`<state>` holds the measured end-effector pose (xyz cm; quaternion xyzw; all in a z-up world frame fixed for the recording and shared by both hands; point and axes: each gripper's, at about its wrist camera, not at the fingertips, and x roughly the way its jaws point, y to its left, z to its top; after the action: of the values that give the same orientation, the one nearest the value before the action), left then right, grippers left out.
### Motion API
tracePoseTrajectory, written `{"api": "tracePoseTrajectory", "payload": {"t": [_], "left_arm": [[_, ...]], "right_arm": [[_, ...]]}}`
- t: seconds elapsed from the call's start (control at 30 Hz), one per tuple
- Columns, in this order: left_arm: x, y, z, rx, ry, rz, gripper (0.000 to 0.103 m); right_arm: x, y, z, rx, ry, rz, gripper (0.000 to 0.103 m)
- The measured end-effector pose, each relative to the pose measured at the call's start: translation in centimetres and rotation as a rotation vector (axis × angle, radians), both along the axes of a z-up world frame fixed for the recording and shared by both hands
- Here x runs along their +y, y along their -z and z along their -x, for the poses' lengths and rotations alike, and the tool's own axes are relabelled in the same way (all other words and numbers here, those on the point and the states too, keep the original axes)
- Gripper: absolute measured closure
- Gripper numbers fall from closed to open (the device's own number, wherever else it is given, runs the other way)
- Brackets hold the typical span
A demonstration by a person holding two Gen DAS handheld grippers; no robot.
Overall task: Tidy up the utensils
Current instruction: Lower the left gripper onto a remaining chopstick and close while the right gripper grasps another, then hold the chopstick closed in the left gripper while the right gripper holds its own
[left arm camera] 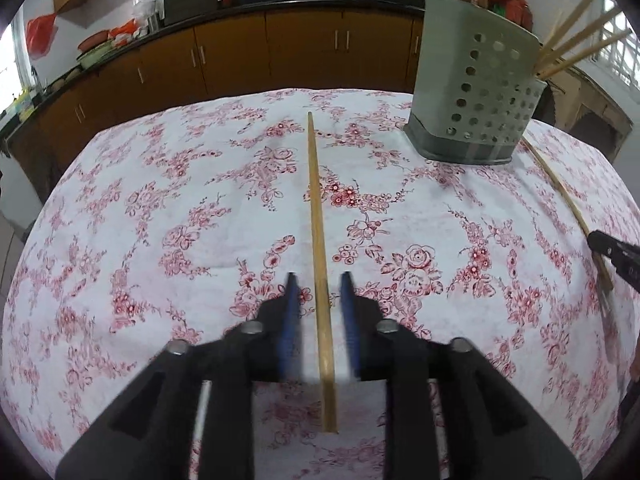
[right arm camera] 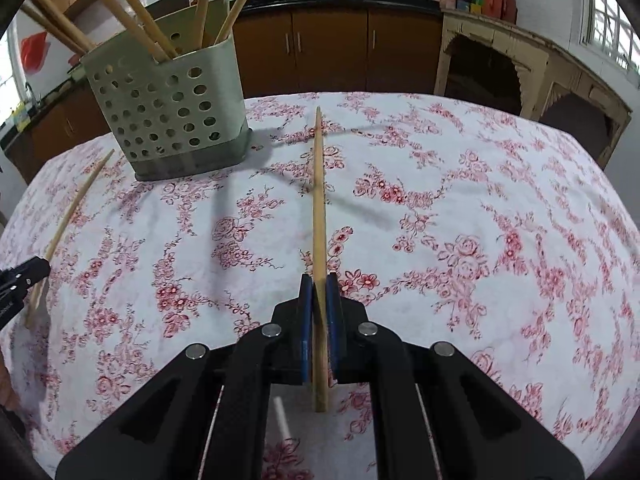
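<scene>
In the left wrist view a wooden chopstick (left arm camera: 318, 240) lies on the floral tablecloth between the blue pads of my left gripper (left arm camera: 319, 280), which is open around it without touching. The perforated grey utensil holder (left arm camera: 476, 96) with several chopsticks stands at the far right. My right gripper (right arm camera: 319, 280) is shut on a second chopstick (right arm camera: 319, 200), which points forward just above the cloth. The holder (right arm camera: 168, 104) is at the far left in the right wrist view. The left gripper's chopstick also shows there (right arm camera: 68, 220), and the right gripper's chopstick shows in the left wrist view (left arm camera: 568, 204).
The table is covered by a white cloth with red flowers (left arm camera: 160, 220). Brown kitchen cabinets (left arm camera: 240, 48) with a black counter and pans run behind the table. A cream side table (right arm camera: 520, 64) stands at the right rear.
</scene>
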<state>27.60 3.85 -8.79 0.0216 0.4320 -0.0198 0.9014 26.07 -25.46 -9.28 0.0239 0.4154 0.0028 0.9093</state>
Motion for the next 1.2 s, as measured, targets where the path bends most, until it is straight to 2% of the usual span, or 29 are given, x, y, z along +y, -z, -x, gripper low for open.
{"api": "tracePoseTrajectory", "payload": {"t": [0.4, 1.2], "left_arm": [[0.23, 0.09, -0.25, 0.004, -0.013, 0.009, 0.069], [0.18, 0.06, 0.48, 0.004, -0.021, -0.013, 0.068]], "right_arm": [[0.13, 0.23, -0.09, -0.004, -0.002, 0.0, 0.095], [-0.43, 0.21, 0.4, -0.004, 0.015, -0.043, 0.095]]}}
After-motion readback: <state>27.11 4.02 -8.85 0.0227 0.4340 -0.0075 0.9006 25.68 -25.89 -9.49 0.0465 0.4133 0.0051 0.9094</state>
